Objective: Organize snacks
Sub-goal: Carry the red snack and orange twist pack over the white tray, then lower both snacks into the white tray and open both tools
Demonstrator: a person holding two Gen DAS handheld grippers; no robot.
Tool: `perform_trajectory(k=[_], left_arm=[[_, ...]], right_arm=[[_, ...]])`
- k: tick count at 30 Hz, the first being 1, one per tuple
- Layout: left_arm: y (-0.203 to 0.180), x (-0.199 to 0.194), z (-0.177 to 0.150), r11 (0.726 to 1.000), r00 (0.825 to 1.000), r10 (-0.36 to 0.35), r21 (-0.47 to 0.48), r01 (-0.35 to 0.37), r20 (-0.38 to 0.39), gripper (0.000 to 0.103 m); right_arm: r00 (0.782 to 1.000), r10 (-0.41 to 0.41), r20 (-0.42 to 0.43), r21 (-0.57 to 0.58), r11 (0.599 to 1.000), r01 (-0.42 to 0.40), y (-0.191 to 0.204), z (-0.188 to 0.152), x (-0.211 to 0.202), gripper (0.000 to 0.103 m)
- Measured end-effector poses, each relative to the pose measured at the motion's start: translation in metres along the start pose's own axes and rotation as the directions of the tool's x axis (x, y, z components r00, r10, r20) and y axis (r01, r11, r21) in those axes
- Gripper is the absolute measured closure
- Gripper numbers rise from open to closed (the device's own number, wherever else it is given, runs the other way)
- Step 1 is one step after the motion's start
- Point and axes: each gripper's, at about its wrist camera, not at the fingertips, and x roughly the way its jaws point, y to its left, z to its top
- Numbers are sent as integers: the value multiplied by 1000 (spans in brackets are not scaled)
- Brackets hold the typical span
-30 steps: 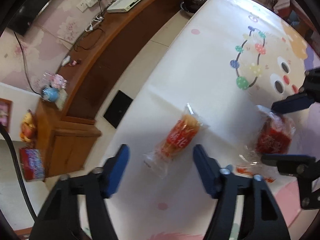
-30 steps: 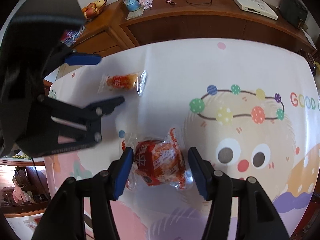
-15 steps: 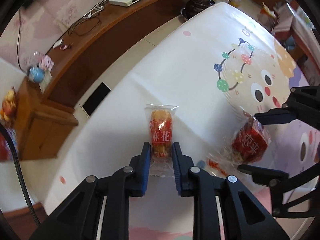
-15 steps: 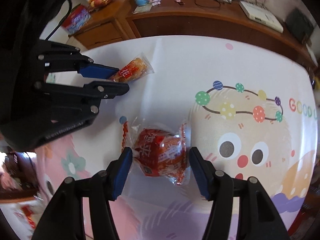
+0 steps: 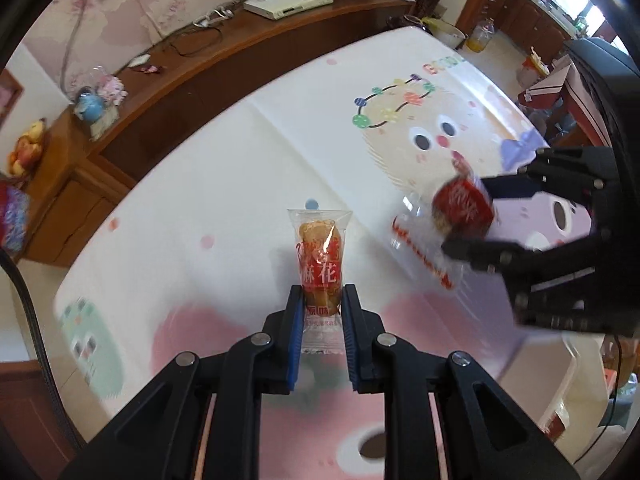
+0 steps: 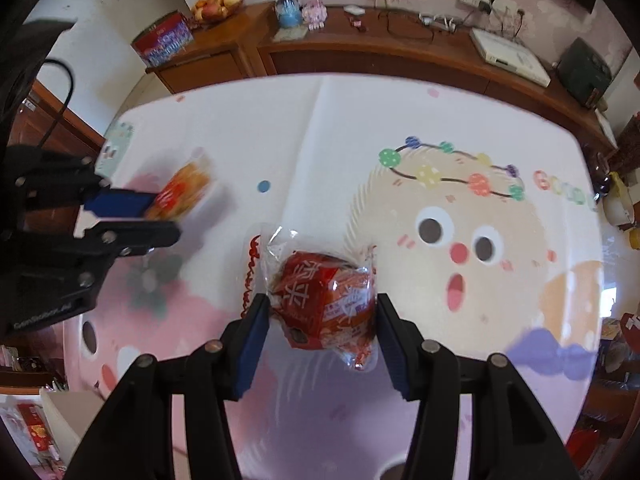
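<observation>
My left gripper [image 5: 320, 300] is shut on the lower end of a clear packet of orange twisted snack [image 5: 321, 256] with red print, held above the table. My right gripper [image 6: 320, 312] is shut on a red wrapped cake in clear plastic [image 6: 324, 300], also lifted. The right gripper and its red packet [image 5: 462, 208] show at the right of the left wrist view. The left gripper with the orange packet [image 6: 180, 192] shows blurred at the left of the right wrist view.
The table wears a cartoon tablecloth [image 6: 440, 208] with a face and pink shapes. A wooden sideboard [image 6: 360, 48] runs behind it, with a white set-top box [image 6: 508, 56], fruit, a red tin and cables. Jars and bottles [image 5: 476, 34] stand past the table's far end.
Both grippers closed on their packets and lifted them off the table. The left gripper went from open around the orange packet to shut on it.
</observation>
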Motion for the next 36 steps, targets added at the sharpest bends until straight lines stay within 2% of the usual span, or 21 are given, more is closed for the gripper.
perform_trajectory(k=[5,10,13,17,21,26,31,36], left_arm=[[-21,-75,-35,997,995,79,-28,-78,65,87],[-39,-137,-75,983,982,171,-79,-165,78,87],[-58,-166,-103,976,980,180,-135,-168,83,87],[-96,-194,-149,968,982,159,-210,-135,106,87],[-134,-206,-190,954,980,138,-287,-93,141,87],[-170,-203,-232,913,979,129,-405,-56,155,87],[-189,-188,-253,877,980,136,-478,-51,144,87],[-200,-173,-260,859,982,137,-509,-51,133,87]], right_arm=[[997,26,75,-27,999,-24,8,-22,-54,50],[988,69,141,-51,997,-62,17,-48,-112,50],[981,100,169,-67,994,-90,27,-72,-144,50],[972,156,175,-101,985,-140,45,-107,-176,50],[968,187,169,-144,976,-163,64,-148,-199,50],[968,199,156,-161,972,-174,80,-187,-212,50],[972,192,138,-145,974,-172,88,-217,-216,50],[981,146,131,-93,987,-134,89,-232,-214,50]])
